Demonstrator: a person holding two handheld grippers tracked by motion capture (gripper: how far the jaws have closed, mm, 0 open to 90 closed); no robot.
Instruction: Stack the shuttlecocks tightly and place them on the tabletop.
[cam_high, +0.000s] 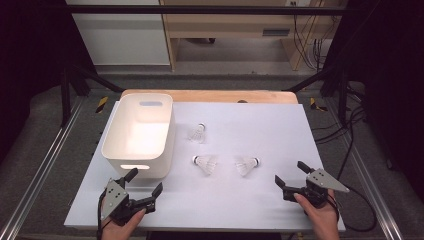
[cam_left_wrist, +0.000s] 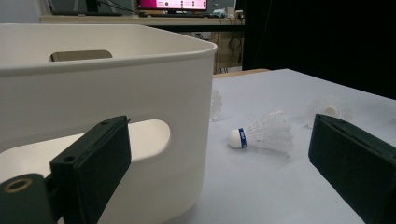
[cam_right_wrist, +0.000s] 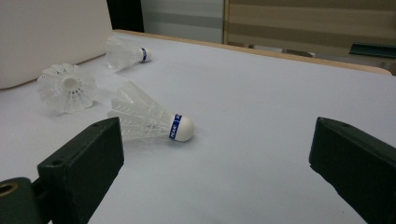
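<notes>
Shuttlecocks lie loose on the white table (cam_high: 250, 210) right of the bin (cam_high: 138, 134); the nearest shuttlecock (cam_right_wrist: 152, 119) sits just ahead-left of the right gripper (cam_high: 291, 179), cork toward it, long axis crosswise to the gap. Both right and left gripper (cam_high: 145, 184) have jaws spread wide, empty. Right hand looks closer, so likely first grab.

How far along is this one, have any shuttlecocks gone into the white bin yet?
Nothing looks done: the white bin looks empty in the high view. All three shuttlecocks lie on the table: the far one, the middle one, the right one. The left gripper and right gripper are open, holding nothing. All three are left to move.
</notes>
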